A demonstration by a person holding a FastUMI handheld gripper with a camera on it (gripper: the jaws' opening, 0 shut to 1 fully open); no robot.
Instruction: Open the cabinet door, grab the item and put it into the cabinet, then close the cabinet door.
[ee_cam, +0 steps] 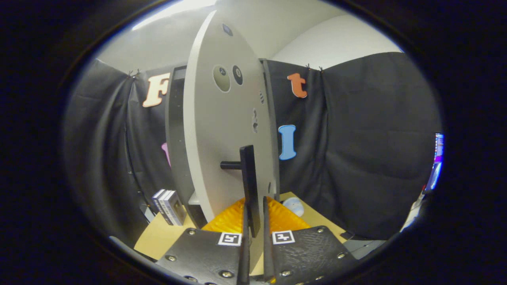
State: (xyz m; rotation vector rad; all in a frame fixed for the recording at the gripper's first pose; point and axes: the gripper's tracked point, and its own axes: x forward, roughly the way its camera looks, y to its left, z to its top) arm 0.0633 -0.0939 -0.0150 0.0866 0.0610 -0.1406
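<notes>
Handheld gripper [255, 229] seen from just behind its jaws: two flat textured plates fastened with round metal screws, each carrying a small square black-and-white marker near its inner corner, narrow upright jaws rising between them, close together.

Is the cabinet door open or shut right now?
Open. The cabinet door stands swung out, nearly edge-on, away from the cabinet body behind it. The gripper fingers are closed on the door handle.

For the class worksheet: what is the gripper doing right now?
Gripper: closed on the black door handle of the cabinet door, which stands swung open.
</notes>
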